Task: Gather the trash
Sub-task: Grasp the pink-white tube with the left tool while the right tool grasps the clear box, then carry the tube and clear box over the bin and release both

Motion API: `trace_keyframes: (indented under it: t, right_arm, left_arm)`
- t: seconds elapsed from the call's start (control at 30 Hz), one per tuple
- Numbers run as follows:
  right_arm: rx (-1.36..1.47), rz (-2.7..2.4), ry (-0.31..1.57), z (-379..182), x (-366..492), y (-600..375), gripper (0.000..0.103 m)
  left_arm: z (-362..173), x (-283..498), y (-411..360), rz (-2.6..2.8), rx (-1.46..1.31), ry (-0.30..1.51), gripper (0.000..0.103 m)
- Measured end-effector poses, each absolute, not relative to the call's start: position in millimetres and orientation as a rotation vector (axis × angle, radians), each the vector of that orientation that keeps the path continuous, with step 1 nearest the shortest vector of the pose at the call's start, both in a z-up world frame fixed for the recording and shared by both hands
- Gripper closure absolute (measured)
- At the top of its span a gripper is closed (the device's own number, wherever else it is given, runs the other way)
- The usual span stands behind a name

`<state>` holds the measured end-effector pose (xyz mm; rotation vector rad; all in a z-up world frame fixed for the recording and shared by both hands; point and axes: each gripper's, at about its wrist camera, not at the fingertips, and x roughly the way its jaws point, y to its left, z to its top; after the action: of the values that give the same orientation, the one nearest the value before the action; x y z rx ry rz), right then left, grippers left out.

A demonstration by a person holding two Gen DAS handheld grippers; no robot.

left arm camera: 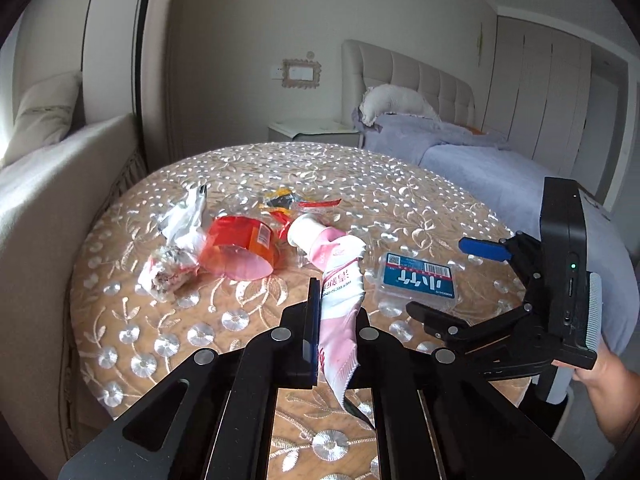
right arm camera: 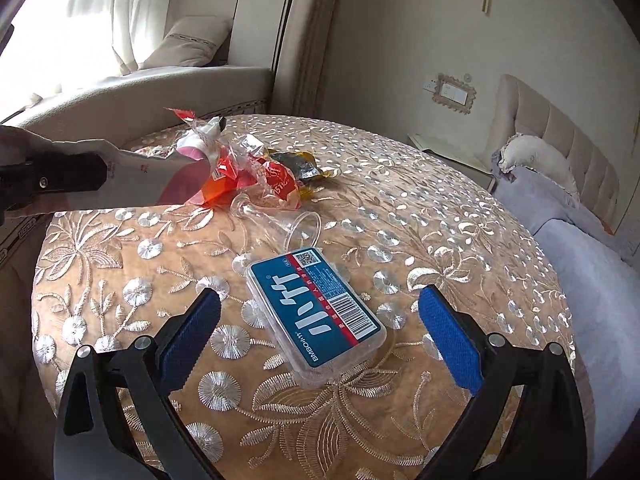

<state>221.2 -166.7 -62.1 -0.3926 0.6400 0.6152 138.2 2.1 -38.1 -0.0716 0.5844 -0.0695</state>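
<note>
L claw (left arm camera: 336, 308) clamps pink tube (left arm camera: 340, 300), R view: clear cup (right arm camera: 296, 222)

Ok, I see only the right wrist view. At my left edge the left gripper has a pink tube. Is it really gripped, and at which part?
Observer: Yes, the left gripper has its jaws shut on the pink tube near its flat crimped end.
Operator: Where does the cap point?
Observer: The white cap points away from the gripper, toward the red cup.
Operator: Anything hidden behind the tube?
Observer: A crumpled wrapper lies left of the red cup.
</note>
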Motion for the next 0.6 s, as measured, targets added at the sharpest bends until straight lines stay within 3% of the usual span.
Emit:
trace_keyframes:
  t: [0.17, 0.2, 0.23, 0.27, 0.6]
  right_arm:
    - [-0.354, 0.64, 0.801, -77, 242, -166, 0.008]
    - [-0.357, 0.639, 0.804, -78, 242, -166, 0.013]
    - [-0.375, 0.63, 0.8, -80, 241, -165, 0.028]
    - [-0.382, 0.624, 0.795, -80, 240, -165, 0.032]
    - [-0.287, 0.607, 0.649, -49, 187, -200, 0.035]
  left_arm:
    - [-38, 131, -1, -0.09, -0.092, 0.577, 0.099]
    - [-38, 129, -1, -0.093, -0.095, 0.572, 0.099]
    - [-38, 126, -2, -0.097, -0.097, 0.57, 0.099]
    - [-38, 124, -2, -0.1, -0.097, 0.57, 0.099]
    - [-39, 98, -23, -0.118, -0.087, 0.576, 0.099]
